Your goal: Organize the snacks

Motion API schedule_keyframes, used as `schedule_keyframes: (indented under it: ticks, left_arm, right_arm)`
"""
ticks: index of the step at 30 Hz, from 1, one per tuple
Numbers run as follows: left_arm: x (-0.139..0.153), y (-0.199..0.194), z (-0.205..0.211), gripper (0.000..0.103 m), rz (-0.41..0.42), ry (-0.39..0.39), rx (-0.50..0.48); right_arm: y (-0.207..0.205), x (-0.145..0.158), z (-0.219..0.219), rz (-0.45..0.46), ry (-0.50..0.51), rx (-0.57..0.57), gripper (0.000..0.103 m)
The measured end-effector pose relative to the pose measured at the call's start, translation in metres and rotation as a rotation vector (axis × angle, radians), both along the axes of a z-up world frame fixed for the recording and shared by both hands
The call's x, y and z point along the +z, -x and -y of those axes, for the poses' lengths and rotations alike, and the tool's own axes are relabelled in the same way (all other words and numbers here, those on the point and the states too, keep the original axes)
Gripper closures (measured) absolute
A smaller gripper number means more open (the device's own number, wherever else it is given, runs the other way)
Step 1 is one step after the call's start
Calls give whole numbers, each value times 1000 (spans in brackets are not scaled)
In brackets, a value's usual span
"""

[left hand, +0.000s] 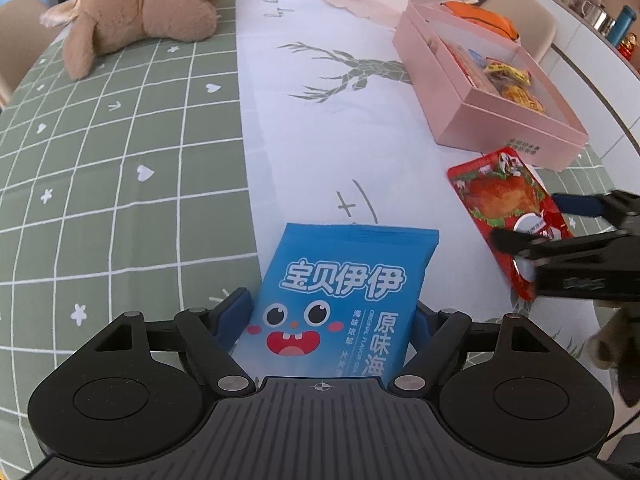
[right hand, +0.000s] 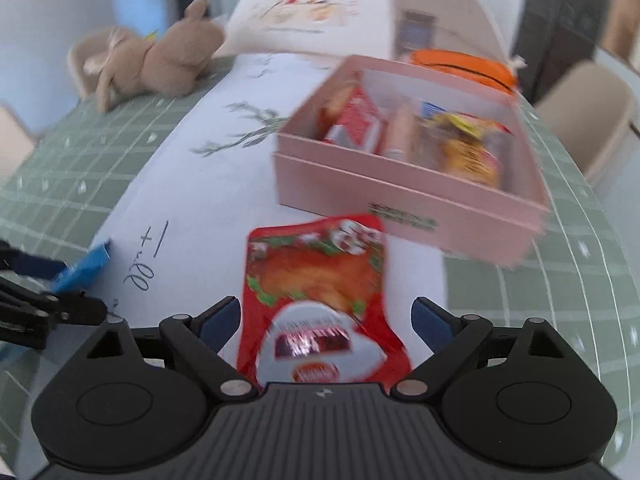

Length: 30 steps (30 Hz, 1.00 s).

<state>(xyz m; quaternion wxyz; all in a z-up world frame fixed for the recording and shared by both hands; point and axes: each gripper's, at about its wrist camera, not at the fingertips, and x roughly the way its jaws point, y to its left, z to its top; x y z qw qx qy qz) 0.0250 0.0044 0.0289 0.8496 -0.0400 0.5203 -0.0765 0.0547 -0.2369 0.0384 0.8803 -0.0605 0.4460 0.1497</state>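
Through my left wrist camera, my left gripper stands wide, its blue-padded fingers on either side of the blue seaweed packet, which lies flat on the tablecloth. The pads sit right at the packet's edges; I cannot tell whether they press on it. Taking the pink box as my landmark, the blue packet lies well short of it and off to its left, on the white runner. A red chicken-snack pouch lies just in front of the box's near corner, and my right gripper reaches in over that pouch from the right edge. Inside the box are yellow and red wrapped snacks. A brown plush toy lies far to the box's left, on the green grid.

Through my right wrist camera, which is blurred, my right gripper is spread wide with the red pouch between its fingers; a gap shows on each side, so nothing is gripped. The pouch lies just in front of the pink box, nearly touching its front wall. My left gripper and a corner of the blue packet show well to the box's left.
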Motion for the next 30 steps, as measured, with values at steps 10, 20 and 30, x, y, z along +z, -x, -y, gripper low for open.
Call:
schedule_keyframes:
  ticks: [10, 20, 30]
  left_arm:
    - [-3, 0, 7, 15, 2, -41, -35]
    - [2, -5, -6, 18, -67, 157, -125]
    - [0, 22, 28, 23, -43, -49, -289]
  right_arm:
    - [-1, -15, 10, -52, -32, -7, 11]
    - [19, -20, 24, -2, -49, -32, 4]
    - [29, -22, 30, 21, -61, -43, 1]
